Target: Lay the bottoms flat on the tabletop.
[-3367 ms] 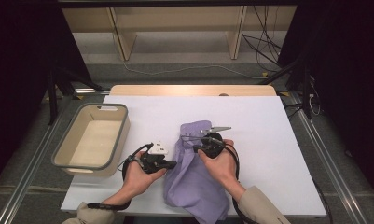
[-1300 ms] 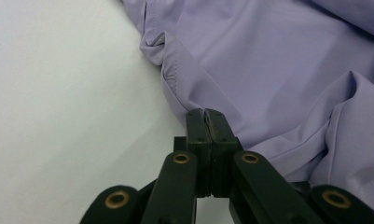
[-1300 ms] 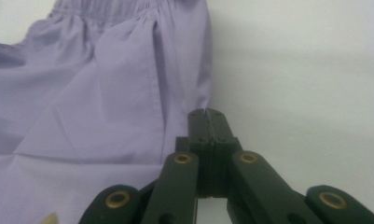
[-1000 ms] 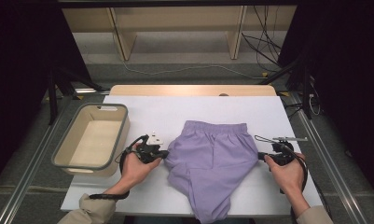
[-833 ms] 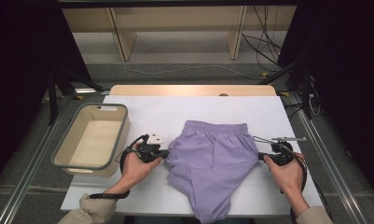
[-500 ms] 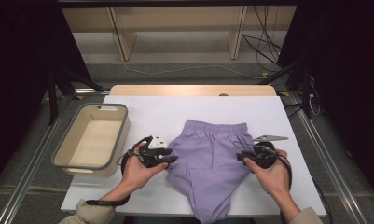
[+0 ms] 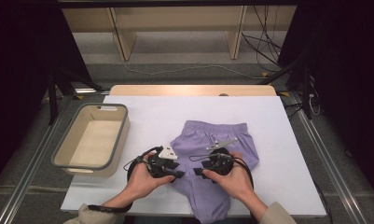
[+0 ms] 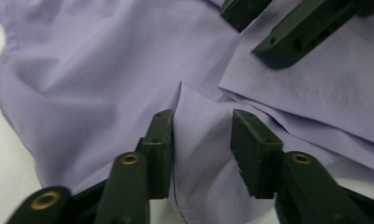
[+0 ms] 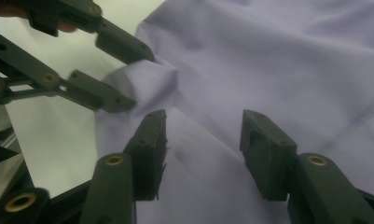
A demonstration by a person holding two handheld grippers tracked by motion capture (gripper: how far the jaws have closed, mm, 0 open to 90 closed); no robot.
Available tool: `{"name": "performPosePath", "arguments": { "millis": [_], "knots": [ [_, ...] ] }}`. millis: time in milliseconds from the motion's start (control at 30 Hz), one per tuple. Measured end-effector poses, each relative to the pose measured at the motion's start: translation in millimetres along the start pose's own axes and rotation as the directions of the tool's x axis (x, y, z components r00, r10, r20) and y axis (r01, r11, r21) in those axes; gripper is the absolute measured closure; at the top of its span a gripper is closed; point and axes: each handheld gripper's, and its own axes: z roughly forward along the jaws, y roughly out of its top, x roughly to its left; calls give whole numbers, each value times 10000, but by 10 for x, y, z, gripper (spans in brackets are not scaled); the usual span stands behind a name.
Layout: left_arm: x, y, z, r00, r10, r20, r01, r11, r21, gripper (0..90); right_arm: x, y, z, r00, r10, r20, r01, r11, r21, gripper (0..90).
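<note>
Purple shorts (image 7: 222, 135) lie spread on the white table (image 7: 147, 112), waistband at the far side. Both hands meet over the near middle of the shorts. My left gripper (image 7: 177, 171) points right; its jaws have just been opening and now stand apart. In the left gripper view (image 8: 202, 116), a raised fold of the purple cloth (image 8: 82, 70) stands loose between them. My right gripper (image 7: 199, 171) points left, facing the other. Its jaws have just been opening and hang wide over flat cloth (image 9: 292, 56), gripping nothing (image 9: 203, 116). The right gripper view shows the left gripper (image 9: 140, 77) straddling that fold.
A beige bin with a grey rim (image 7: 121, 112) sits empty at the table's left. Bare white tabletop surrounds the shorts on the right and far side. Wooden shelf legs and cables (image 7: 268, 56) are on the floor beyond the table.
The right hand has swung left from the shorts' right edge to the middle, jaws opened wider. The left hand moved slightly right and let go of the cloth.
</note>
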Motion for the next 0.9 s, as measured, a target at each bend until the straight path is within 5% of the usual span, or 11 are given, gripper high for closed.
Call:
{"name": "performPosePath", "arguments": {
  "millis": [200, 500, 900],
  "knots": [
    [39, -53, 53, 9999, -51, 144, 47, 9995, 313, 700, 50, 10, 169, 9999, -143, -3, 143, 9993, 350, 568],
    [40, -66, 64, 9998, 32, 209, -41, 9991, 425, 840, 61, -26, 164, 9991, -395, 147, 384, 9968, 705, 878],
    [34, -76, 5, 9996, 41, 272, -56, 9984, 559, 890, 23, -29, -62, 9998, -172, 84, 170, 9996, 207, 899]
  ]
}}
